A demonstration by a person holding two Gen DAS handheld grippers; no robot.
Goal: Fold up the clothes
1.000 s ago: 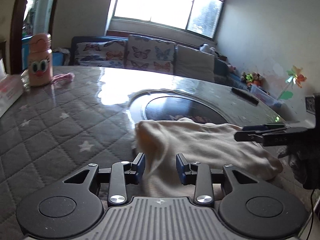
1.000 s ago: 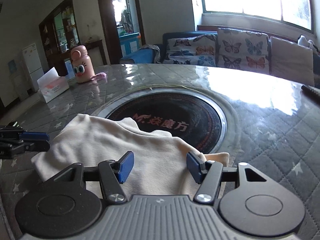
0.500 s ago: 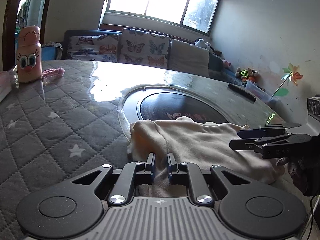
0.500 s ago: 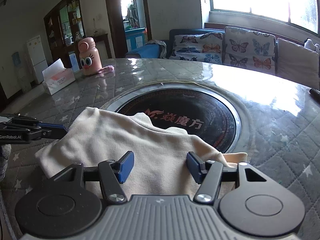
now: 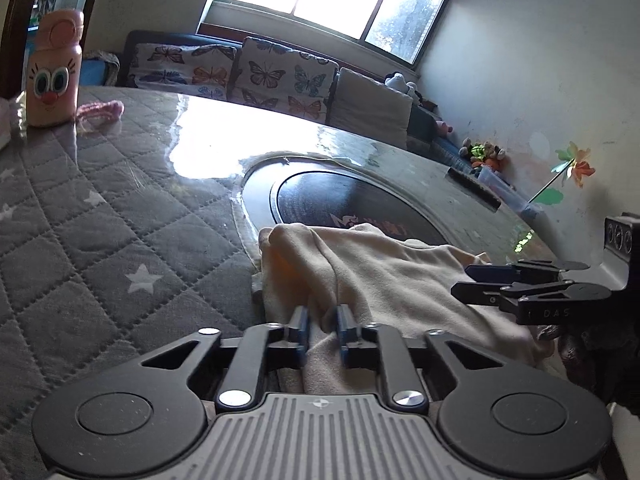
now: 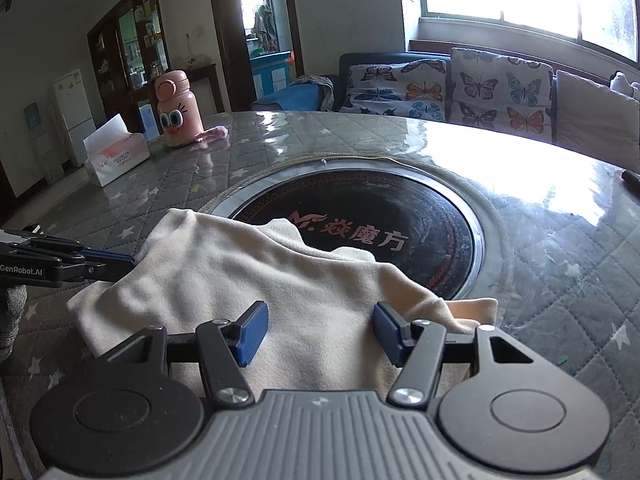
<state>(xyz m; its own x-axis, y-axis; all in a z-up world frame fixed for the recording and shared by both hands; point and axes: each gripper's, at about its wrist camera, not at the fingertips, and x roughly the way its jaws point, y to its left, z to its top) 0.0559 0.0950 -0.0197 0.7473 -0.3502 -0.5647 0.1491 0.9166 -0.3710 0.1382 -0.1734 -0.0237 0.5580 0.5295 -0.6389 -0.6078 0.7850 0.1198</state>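
**Two grippers at a cream cloth**

A cream cloth [image 6: 256,280] lies bunched on the gray quilted table [image 5: 100,220]. Its far edge hangs over the rim of the round black plate [image 6: 400,220] set in the table. The left gripper [image 5: 323,330] is pinched almost closed on a fold at the near side of the cloth. The right gripper [image 6: 320,330] sits over the near edge of the cloth with its blue pads wide apart, holding nothing. Far behind the cloth stand a pink bottle [image 6: 176,110] and a tissue box [image 6: 116,152].
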